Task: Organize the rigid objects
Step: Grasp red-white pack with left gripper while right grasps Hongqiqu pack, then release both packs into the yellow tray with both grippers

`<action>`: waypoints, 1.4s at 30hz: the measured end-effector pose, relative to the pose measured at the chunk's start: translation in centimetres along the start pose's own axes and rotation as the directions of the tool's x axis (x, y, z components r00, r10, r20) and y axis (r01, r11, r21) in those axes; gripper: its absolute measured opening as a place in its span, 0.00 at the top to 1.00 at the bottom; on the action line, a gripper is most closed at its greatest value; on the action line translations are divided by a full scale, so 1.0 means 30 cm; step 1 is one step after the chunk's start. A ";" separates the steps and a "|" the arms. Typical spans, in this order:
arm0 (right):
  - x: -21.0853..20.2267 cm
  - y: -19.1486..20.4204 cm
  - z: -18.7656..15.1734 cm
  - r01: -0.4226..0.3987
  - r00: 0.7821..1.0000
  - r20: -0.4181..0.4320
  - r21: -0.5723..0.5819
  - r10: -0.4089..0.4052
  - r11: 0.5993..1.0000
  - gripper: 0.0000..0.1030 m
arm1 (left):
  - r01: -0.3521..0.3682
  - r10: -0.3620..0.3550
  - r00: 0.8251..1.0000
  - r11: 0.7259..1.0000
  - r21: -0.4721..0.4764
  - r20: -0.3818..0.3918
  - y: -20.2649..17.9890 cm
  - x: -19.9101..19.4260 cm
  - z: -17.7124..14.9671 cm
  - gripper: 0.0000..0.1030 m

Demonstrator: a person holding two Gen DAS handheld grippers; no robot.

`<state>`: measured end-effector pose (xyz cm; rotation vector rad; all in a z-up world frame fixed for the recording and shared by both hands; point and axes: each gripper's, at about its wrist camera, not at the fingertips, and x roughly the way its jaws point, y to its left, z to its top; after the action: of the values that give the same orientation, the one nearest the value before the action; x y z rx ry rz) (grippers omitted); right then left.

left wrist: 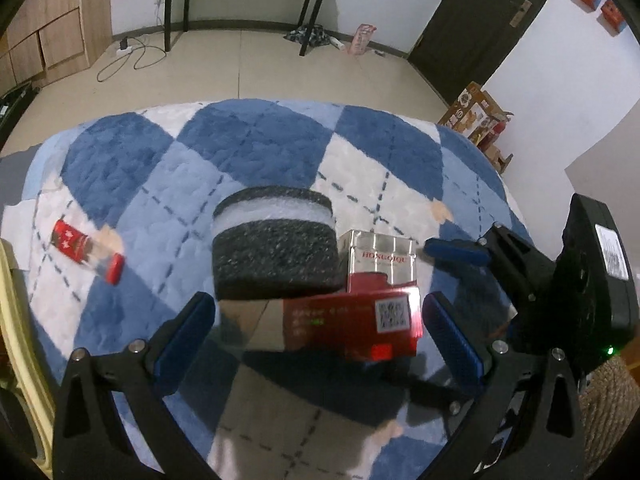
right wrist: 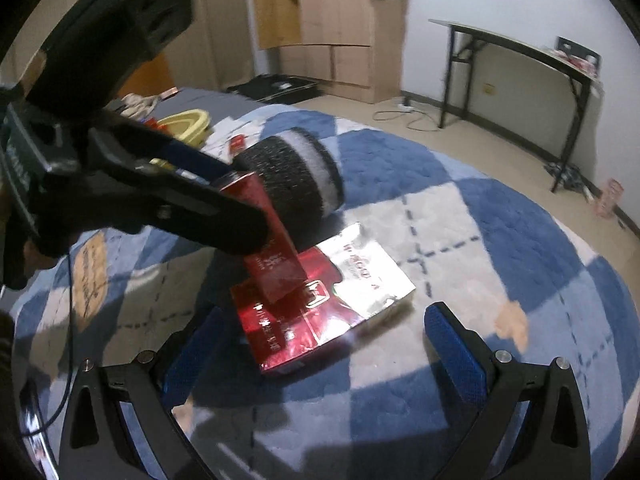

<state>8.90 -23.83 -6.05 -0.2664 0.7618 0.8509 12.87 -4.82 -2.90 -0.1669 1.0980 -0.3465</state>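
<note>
Your left claw [left wrist: 318,304] was clamped on the small red box [left wrist: 340,328]. The box filled the gap between the pads side to side, so I judged it a firm hold across the narrow faces.

From the right wrist view you held that box tilted, with its low end down on the flat red-and-silver box [right wrist: 360,280]. That looked like stacking small on large to make one tidy pile.

The flat box lay on the checked blanket [left wrist: 256,140] around the middle of the bed, well in from every edge. It probably served as the base because it was the widest thing there.

The black-and-white foam disc [left wrist: 276,260] sat on its side right behind the held box, touching or nearly so. I couldn't tell if it rested on the flat box or on the blanket.

Your right claw [right wrist: 325,314] was spread wide and empty. It hung just short of the flat box's near end, one finger to each side, not touching, likely ready to steady the base.

The small bottle [left wrist: 86,250] with a red cap lay on its side near the blanket's left edge, well apart and not yet sorted.
</note>
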 end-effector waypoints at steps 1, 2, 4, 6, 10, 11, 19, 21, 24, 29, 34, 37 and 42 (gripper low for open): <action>0.007 -0.001 0.002 -0.006 1.000 -0.001 -0.012 0.006 1.000 0.00 | -0.005 0.005 1.000 1.000 -0.005 0.001 0.001 0.006 0.004 0.00; 0.016 -0.001 0.004 -0.010 1.000 -0.005 -0.026 0.009 1.000 0.00 | -0.011 0.011 1.000 1.000 -0.007 0.004 0.001 0.013 0.008 0.00; 0.040 -0.004 0.011 -0.006 1.000 -0.014 -0.048 0.005 0.999 0.00 | -0.020 0.020 1.000 1.000 -0.014 0.003 0.005 0.026 0.017 0.00; 0.073 -0.008 0.019 0.000 1.000 -0.031 -0.062 -0.002 0.998 0.00 | -0.027 0.028 1.000 0.999 -0.026 0.006 0.012 0.033 0.024 0.01; 0.141 0.000 0.024 0.022 0.998 -0.059 -0.069 -0.026 0.997 0.00 | -0.030 0.031 0.999 0.998 -0.052 0.014 0.028 0.035 0.025 0.12; 0.148 0.008 0.026 0.036 0.998 -0.055 -0.070 -0.040 0.997 0.02 | -0.033 0.033 0.999 0.998 -0.057 0.010 0.031 0.032 0.024 0.12; 0.097 0.080 -0.007 0.118 0.992 -0.040 0.014 -0.117 0.993 0.05 | -0.065 0.065 0.997 0.998 0.004 -0.031 0.005 -0.082 0.015 0.13; 0.065 0.103 -0.024 0.121 0.992 -0.042 0.045 -0.119 0.992 0.05 | -0.077 0.078 0.997 0.997 0.030 -0.017 0.011 -0.145 0.017 0.13; 0.010 0.137 -0.042 0.126 0.992 -0.034 0.088 -0.123 0.988 0.05 | -0.092 0.091 0.995 0.995 0.026 0.040 0.069 -0.262 0.017 0.13; -0.108 0.287 0.048 0.084 0.994 0.056 0.147 -0.093 0.986 0.05 | -0.140 0.144 0.983 0.989 -0.036 0.111 0.271 -0.466 -0.053 0.13; -0.102 0.491 0.272 0.035 0.995 0.089 0.140 -0.048 0.990 0.05 | -0.216 0.240 0.955 0.965 -0.146 0.172 0.592 -0.690 -0.183 0.13; 0.010 0.614 0.419 0.032 0.999 0.031 0.127 -0.036 0.991 0.05 | -0.282 0.314 0.931 0.942 -0.181 0.184 0.747 -0.758 -0.274 0.13; 0.216 0.797 0.636 -0.012 0.998 -0.053 0.108 0.018 0.994 0.05 | -0.347 0.373 0.912 0.923 -0.165 0.171 0.932 -0.758 -0.443 0.13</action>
<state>2.96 4.86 4.85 -0.1883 0.8578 0.8163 -2.93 29.87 1.81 -0.1087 0.9289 0.0756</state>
